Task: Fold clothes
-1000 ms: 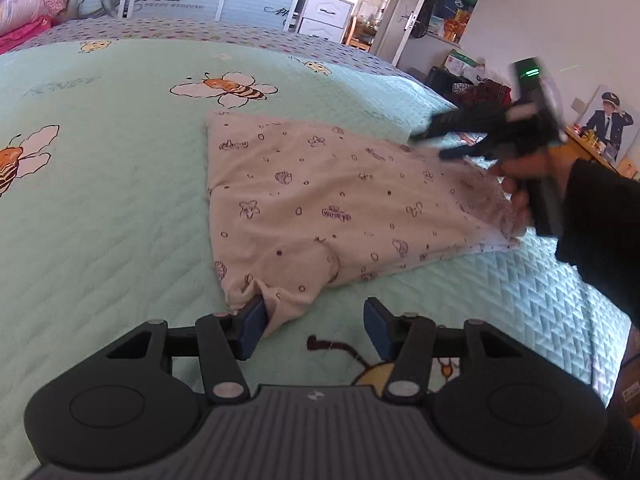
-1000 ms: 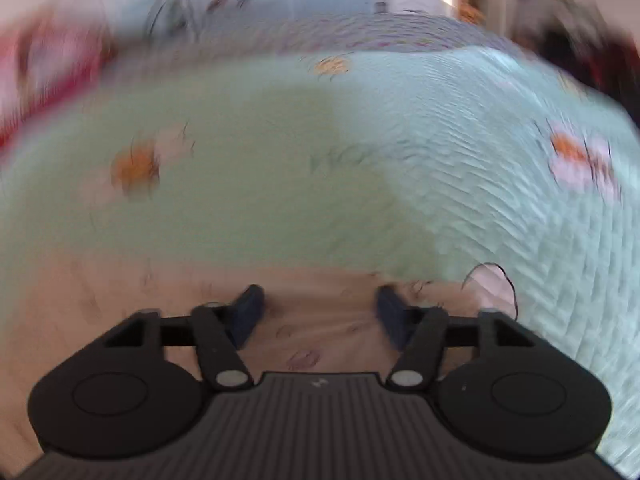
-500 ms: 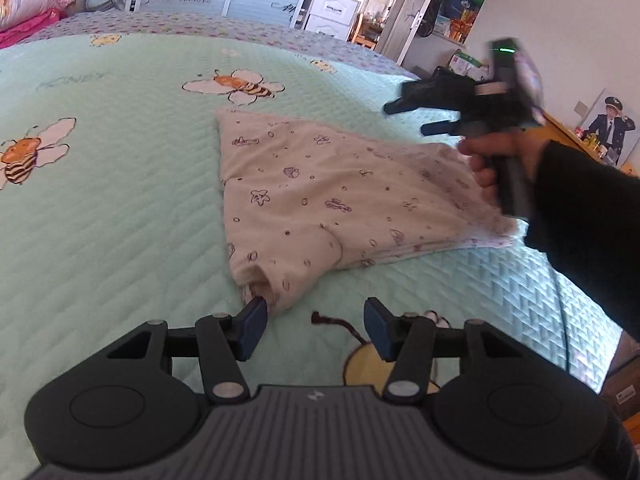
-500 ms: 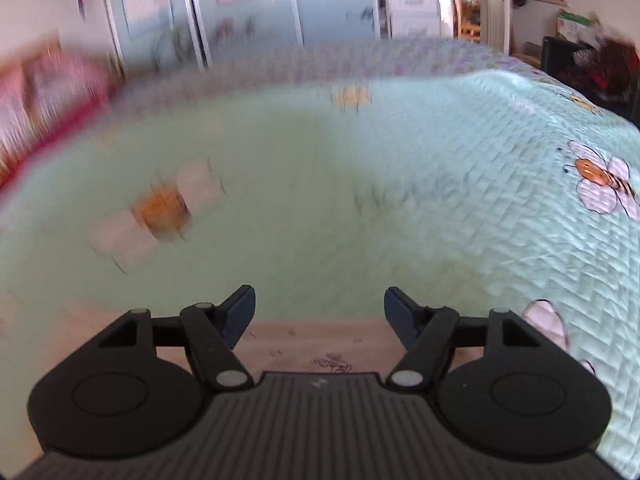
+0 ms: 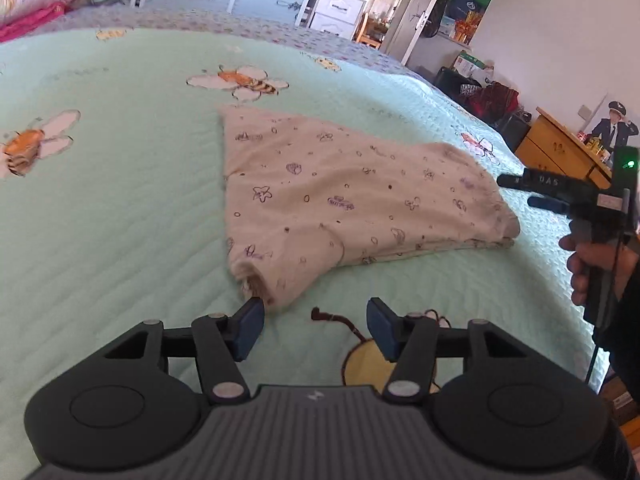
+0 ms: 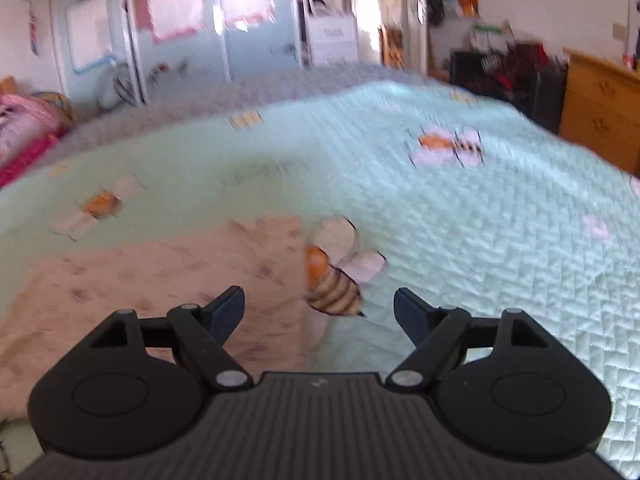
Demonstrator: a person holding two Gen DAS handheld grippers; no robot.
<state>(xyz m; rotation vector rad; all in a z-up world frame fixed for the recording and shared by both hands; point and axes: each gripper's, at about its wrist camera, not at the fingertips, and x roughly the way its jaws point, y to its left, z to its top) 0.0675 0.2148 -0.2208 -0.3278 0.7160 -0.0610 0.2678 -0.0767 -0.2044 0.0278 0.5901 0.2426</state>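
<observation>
The left gripper (image 5: 315, 326) gapes wide — the folded garment (image 5: 340, 196) lies on the bedspread (image 5: 100, 208) just ahead, its near corner at the left finger's tip. The right gripper (image 6: 319, 312) is spread wide too, empty, the garment beyond its left finger.

We see a bed under a mint-green quilted bedspread with bee prints (image 5: 120, 208), pale blue wardrobe doors (image 6: 180, 40) behind, a white drawer unit (image 5: 338, 10), a wooden dresser (image 5: 560, 152) at right, a white wall (image 5: 560, 40), and bright daylight.
</observation>
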